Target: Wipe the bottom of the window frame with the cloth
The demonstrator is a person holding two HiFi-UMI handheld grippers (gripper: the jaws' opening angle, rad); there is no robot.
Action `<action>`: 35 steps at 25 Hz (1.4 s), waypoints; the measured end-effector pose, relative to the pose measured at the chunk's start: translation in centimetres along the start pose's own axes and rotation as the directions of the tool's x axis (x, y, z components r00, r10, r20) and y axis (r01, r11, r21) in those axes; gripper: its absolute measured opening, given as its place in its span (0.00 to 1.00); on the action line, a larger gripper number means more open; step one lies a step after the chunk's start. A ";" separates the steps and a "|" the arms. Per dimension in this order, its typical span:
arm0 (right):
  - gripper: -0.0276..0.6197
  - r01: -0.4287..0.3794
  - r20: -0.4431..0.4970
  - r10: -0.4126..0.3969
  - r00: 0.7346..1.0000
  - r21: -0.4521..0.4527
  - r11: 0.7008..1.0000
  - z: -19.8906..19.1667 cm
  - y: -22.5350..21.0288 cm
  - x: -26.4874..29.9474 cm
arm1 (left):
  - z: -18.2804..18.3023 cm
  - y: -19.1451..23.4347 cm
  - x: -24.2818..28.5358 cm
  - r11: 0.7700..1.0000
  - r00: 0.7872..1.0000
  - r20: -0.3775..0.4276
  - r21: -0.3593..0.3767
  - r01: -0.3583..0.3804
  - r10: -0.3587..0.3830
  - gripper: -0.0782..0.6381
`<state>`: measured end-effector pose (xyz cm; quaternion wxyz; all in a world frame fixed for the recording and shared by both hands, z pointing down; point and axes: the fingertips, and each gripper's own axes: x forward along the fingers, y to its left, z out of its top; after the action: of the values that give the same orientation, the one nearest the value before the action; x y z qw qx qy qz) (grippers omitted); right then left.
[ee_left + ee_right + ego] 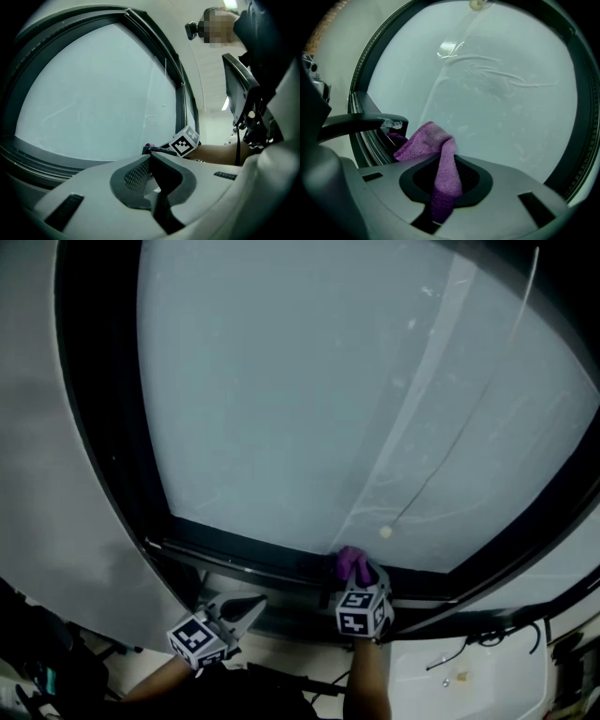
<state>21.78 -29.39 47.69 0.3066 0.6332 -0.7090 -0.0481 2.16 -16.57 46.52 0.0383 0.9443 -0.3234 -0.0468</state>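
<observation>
A large frosted window (pixel 309 399) sits in a dark frame, and its bottom rail (pixel 244 554) runs below the glass. My right gripper (pixel 357 577) is shut on a purple cloth (pixel 351 562) and holds it against that rail near the middle. In the right gripper view the cloth (pixel 440 154) hangs folded out of the jaws of the right gripper (pixel 445 180), next to the frame (pixel 370 140). My left gripper (pixel 255 606) hovers just below the rail to the left, shut and holding nothing. In its own view the left gripper (pixel 151 171) points along the rail (pixel 42 157) toward the right gripper (pixel 154 150).
A thin blind cord ends in a small bead (pixel 385 532) just above the cloth. A dark bar (pixel 361 122) juts from the frame beside the cloth. A grey wall (pixel 56 474) flanks the window's left; a white surface (pixel 487 681) with cables lies lower right.
</observation>
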 end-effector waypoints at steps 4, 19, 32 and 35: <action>0.14 0.081 -0.040 -0.080 0.996 0.012 0.997 -0.9 -1.6 -0.1 | 0.4 0.6 0.5 0.998 0.998 0.025 -0.014 0.060 -0.059 0.10; 0.14 0.127 -0.083 -0.123 0.989 0.048 0.991 -4.0 -5.5 -0.5 | 1.5 -1.2 4.5 0.989 0.988 0.056 0.036 0.141 -0.143 0.10; 0.14 0.095 -0.075 -0.089 0.993 0.070 0.993 -6.7 -9.6 -1.1 | 5.1 -7.7 11.0 0.954 0.954 0.083 0.109 0.280 -0.290 0.10; 0.15 0.090 -0.069 -0.085 0.994 0.072 0.993 -6.9 -10.0 -1.1 | 7.1 -9.5 12.5 0.932 0.930 0.102 0.125 0.341 -0.354 0.10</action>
<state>33.95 -28.12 48.30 0.3032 0.6760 -0.6715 -0.0141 16.96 -17.09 37.75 -0.0403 0.9827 -0.1547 -0.0940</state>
